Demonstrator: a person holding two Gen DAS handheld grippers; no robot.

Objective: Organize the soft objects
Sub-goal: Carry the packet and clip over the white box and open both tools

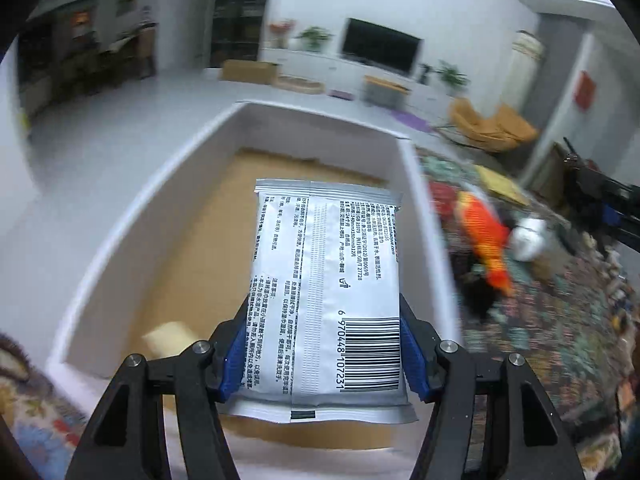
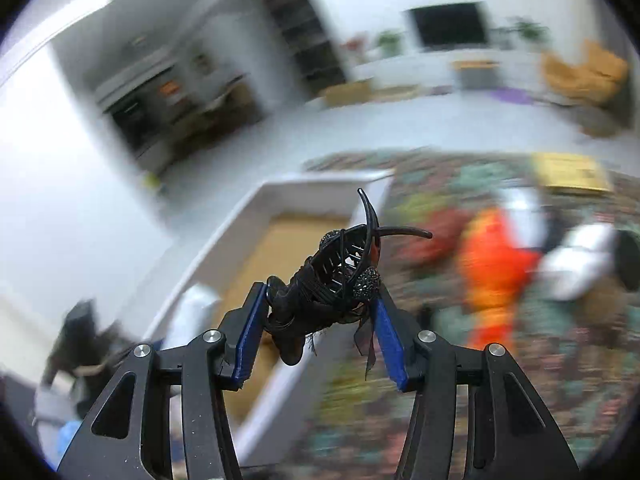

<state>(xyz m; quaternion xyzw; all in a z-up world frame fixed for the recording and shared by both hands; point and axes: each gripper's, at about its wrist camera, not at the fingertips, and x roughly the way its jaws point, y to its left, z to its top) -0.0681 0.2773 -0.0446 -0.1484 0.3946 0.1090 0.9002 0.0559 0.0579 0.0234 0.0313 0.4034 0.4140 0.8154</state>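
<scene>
Black claw arms fill the near edge of both views. Left claw [image 1: 324, 344] grips a white wipes pack [image 1: 326, 292] by its long sides, above the white box [image 1: 132, 216]. Right claw [image 2: 318, 320] pinches a black hair clip [image 2: 336, 276] trimmed with gauze, near the box's right wall. Right of the box, an orange plush fish [image 1: 486, 236] lies on a patterned rug [image 1: 560, 320]. The pack looks light, squashy and slick, so hold mid-body. The clip seems stiff with thin prongs; hold its body.
</scene>
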